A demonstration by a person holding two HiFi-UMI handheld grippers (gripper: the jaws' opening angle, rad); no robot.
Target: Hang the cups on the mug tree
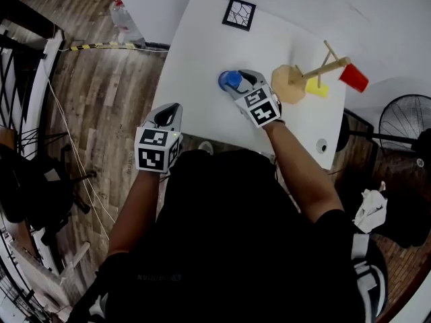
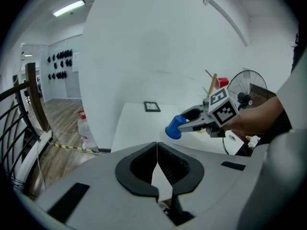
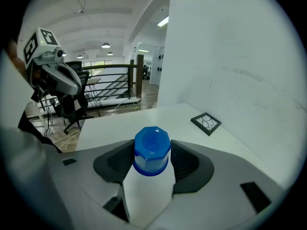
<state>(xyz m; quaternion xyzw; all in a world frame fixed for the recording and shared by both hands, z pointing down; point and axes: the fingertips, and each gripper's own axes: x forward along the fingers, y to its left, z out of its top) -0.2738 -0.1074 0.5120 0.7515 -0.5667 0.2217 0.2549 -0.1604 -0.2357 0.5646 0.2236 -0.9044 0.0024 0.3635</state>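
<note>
The right tool (image 1: 232, 81) pinched the blue cup (image 3: 151, 150) between its jaws, over the white desk (image 1: 202, 52). At 3 o'clock from it in the head view stood the mug tree (image 1: 291, 83), with a yellow cup (image 1: 316, 87) and a red cup (image 1: 353, 77) on its pegs. The left tool (image 2: 157, 151), at 7 o'clock by the desk's near edge, had its jaws pressed together with nothing between them.

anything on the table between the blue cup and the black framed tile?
Nothing: bare white table between the blue cup, held in the right gripper, and the tile. Head view shows it; right gripper view agrees.
</note>
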